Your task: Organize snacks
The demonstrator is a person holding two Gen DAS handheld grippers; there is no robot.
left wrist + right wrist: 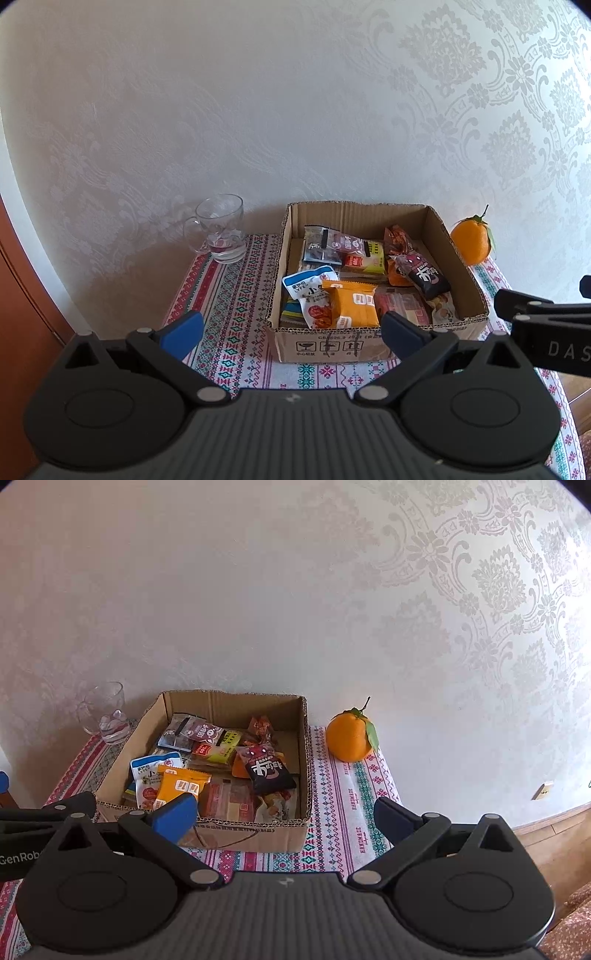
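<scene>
An open cardboard box [458,251] [221,701] stands on a small table with a patterned cloth [229,306] [340,812]. Inside lie several snack packets: an orange one [352,302] [179,781], a white and blue one [308,286] [149,770], a dark one [428,278] [267,771]. My left gripper [291,334] hangs open just in front of the box's near wall, nothing between its blue pads. My right gripper [286,816] is open too, empty, before the box's near right corner; its black body [546,328] shows at the right of the left wrist view.
A clear glass mug [221,232] [107,712] stands left of the box by the wall. An orange with a leaf [472,240] [349,736] sits right of the box. The wallpapered wall [295,110] rises right behind the table. Wooden floor [554,834] lies beyond the table's right edge.
</scene>
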